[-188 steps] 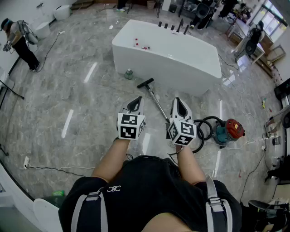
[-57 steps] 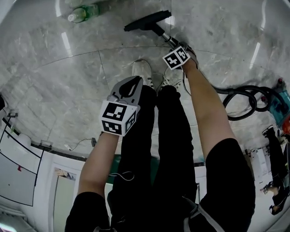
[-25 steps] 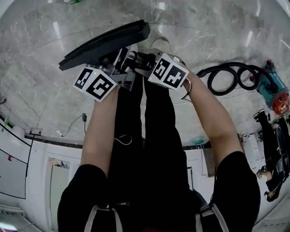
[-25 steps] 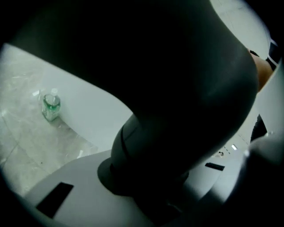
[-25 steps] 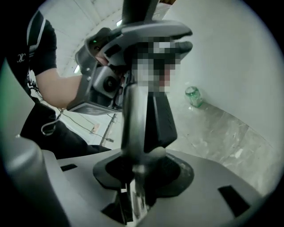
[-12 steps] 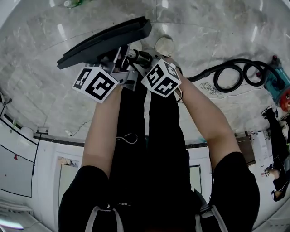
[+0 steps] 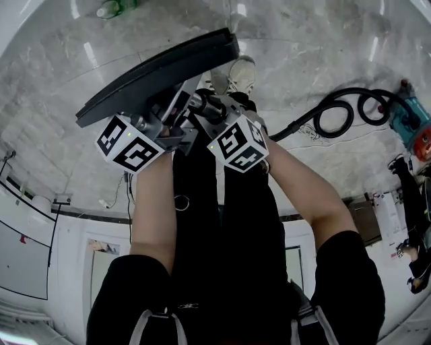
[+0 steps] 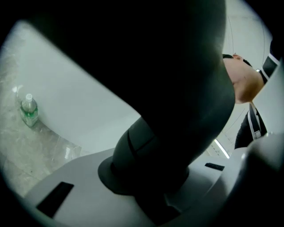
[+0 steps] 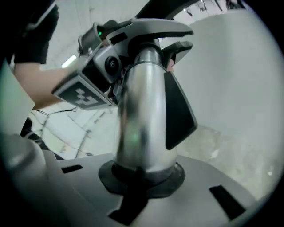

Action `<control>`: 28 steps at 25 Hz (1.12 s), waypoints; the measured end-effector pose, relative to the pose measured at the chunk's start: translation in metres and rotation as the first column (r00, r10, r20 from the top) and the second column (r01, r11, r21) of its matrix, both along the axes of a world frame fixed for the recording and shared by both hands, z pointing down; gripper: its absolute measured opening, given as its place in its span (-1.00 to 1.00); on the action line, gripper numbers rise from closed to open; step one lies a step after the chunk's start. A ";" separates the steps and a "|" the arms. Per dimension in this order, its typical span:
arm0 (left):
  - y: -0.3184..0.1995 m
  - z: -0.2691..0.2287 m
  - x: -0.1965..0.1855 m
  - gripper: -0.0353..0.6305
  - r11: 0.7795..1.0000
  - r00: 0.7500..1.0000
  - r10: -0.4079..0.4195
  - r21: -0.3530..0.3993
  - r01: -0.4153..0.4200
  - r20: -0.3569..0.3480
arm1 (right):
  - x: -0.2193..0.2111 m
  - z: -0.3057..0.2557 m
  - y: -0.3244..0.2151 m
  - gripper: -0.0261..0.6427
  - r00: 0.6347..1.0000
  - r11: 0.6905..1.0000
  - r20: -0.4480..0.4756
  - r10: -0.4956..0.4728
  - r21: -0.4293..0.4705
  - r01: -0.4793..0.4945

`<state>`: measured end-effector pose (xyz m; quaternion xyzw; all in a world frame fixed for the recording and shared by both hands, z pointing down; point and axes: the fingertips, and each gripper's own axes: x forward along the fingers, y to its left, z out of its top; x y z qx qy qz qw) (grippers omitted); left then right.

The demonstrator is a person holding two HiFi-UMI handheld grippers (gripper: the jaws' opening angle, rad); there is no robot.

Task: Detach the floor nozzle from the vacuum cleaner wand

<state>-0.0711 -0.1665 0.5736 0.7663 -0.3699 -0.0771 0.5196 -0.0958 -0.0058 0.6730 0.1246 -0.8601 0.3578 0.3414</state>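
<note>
The black floor nozzle (image 7: 155, 71) is lifted off the floor, lying as a long slanted bar across the head view. My left gripper (image 7: 176, 102) is shut on the nozzle's dark neck (image 8: 177, 102), which fills the left gripper view. Just right of it, my right gripper (image 7: 210, 109) is shut on the chrome wand (image 9: 142, 111) close to the joint. In the right gripper view the wand runs up from between the jaws to the left gripper (image 9: 102, 62). The joint itself is hidden by the grippers.
The black hose (image 7: 337, 111) loops over the marble floor to the red and teal vacuum body (image 7: 416, 131) at the right. A green bottle (image 7: 114, 8) lies at the top, by the white bathtub (image 8: 75, 111). My shoe (image 7: 241, 69) is under the nozzle.
Both grippers and the nozzle have risen toward the head camera. The right gripper has tilted, and its marker cube now sits lower in the view.
</note>
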 end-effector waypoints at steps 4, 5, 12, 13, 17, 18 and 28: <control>-0.001 -0.006 -0.011 -0.67 1.000 0.997 -0.008 -0.029 0.011 0.079 | -0.007 -0.006 0.000 -0.77 0.999 0.999 -0.036 0.033 0.030 -0.032; 0.004 -0.015 -0.015 -0.67 1.000 0.997 0.012 -0.018 -0.010 0.070 | -0.014 -0.018 0.012 -0.77 0.998 0.999 0.048 -0.036 -0.037 0.037; 0.012 -0.029 -0.020 -0.65 0.999 0.997 0.035 -0.035 -0.038 -0.064 | -0.016 -0.081 0.056 -0.77 0.864 0.819 0.475 -0.168 -0.420 0.391; 0.012 -0.031 -0.019 -0.65 0.998 0.997 0.059 -0.020 -0.060 -0.056 | -0.018 -0.071 0.047 -0.77 0.910 0.879 0.381 -0.165 -0.362 0.311; -0.003 -0.034 -0.017 -0.65 0.998 0.998 0.060 0.012 -0.061 0.035 | -0.003 -0.023 -0.007 -0.77 0.994 0.997 -0.111 0.018 0.075 -0.010; -0.007 -0.032 -0.020 -0.65 1.000 0.998 0.024 -0.003 -0.024 0.060 | 0.000 -0.020 -0.014 -0.77 0.985 0.991 -0.160 0.060 0.126 -0.040; 0.009 -0.041 -0.011 -0.65 1.000 0.993 -0.002 -0.011 0.001 -0.119 | 0.008 -0.099 0.067 -0.76 0.775 0.721 0.603 -0.188 -0.451 0.526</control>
